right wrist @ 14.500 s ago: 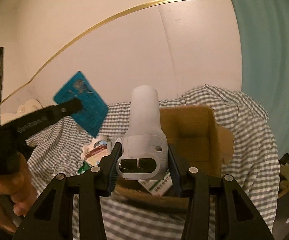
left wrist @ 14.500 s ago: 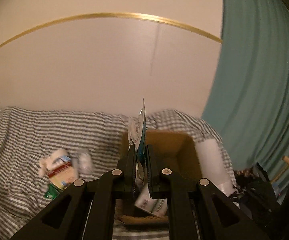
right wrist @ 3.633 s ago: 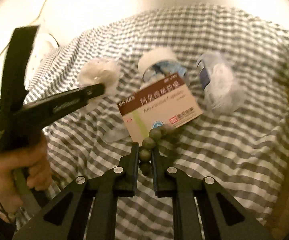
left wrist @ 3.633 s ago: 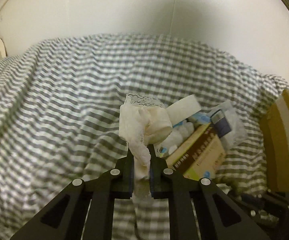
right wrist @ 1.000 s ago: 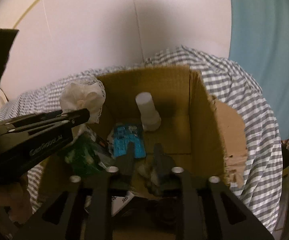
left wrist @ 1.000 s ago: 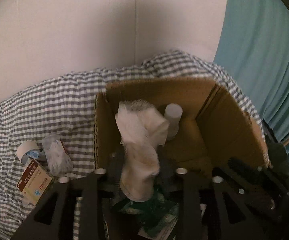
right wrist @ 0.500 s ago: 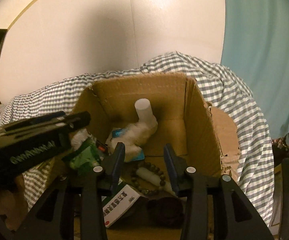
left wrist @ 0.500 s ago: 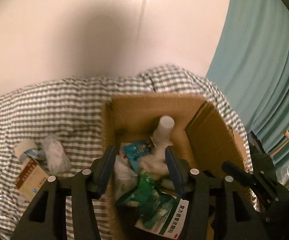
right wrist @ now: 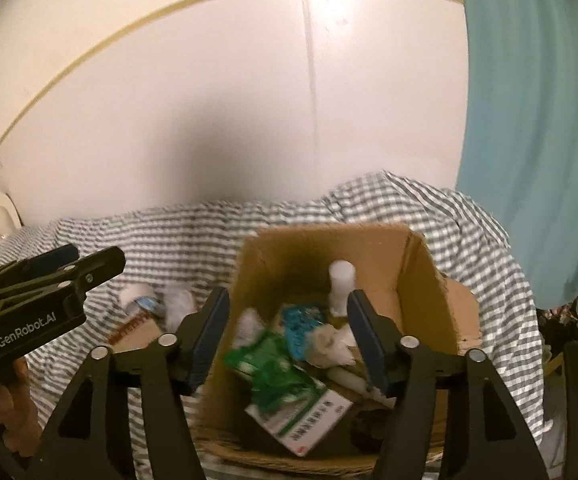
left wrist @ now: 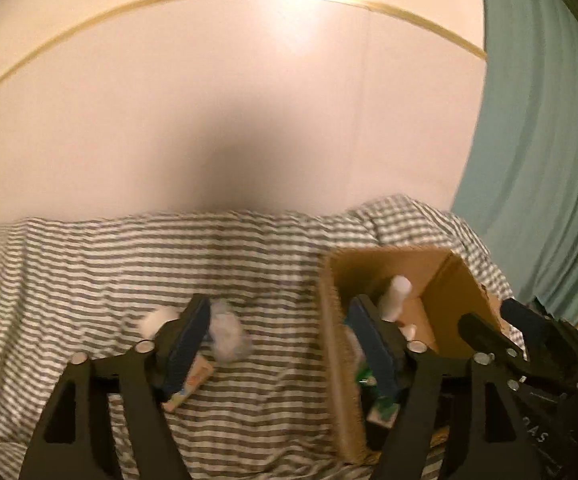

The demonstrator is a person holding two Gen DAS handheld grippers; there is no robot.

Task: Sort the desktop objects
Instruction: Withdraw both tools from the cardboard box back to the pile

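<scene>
Both claws, left (left wrist: 279, 344) and right (right wrist: 287, 332), are opening, empty, above the item-crammed brown cardboard box (right wrist: 421, 276).

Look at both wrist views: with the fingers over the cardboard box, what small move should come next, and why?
Probably swing the left gripper toward the items left on the checked cloth: a white-capped bottle, a clear pouch and a medicine carton. Both grippers' jaws are opening with nothing between them, and the cardboard box already holds several things.
</scene>
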